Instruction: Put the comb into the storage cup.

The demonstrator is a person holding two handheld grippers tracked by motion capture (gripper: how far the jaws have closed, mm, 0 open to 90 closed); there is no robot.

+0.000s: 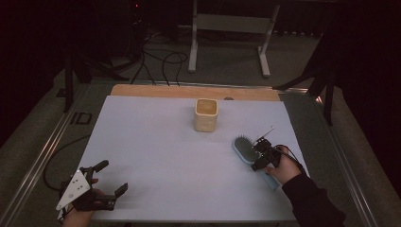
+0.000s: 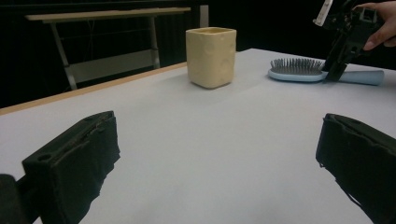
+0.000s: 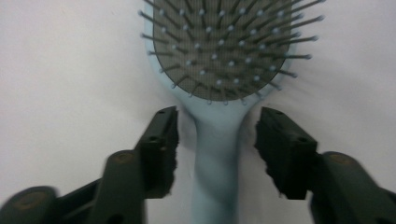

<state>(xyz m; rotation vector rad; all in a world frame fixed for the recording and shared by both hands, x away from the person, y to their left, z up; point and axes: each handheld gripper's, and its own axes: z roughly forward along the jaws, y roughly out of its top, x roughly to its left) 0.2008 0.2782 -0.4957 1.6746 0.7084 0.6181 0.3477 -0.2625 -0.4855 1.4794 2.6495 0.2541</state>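
I see the white table sheet [image 1: 156,156], smooth and matte, with a squarish cream cup [image 1: 206,115] standing upright near its far edge. To the right lies the pale blue plastic hairbrush [image 1: 246,150], bristles up, oval head and slim handle. My right gripper [image 3: 215,140] straddles that handle just below the head, jaws half open, pads not pressing it. My left gripper [image 1: 112,178] rests wide open, holding nothing.

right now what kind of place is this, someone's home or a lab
Most likely a lab or recording workspace, not a home. A white-covered table stands in a dark room, loose cables trail across the floor behind it, and only a hairbrush and a yellow cup are laid out.
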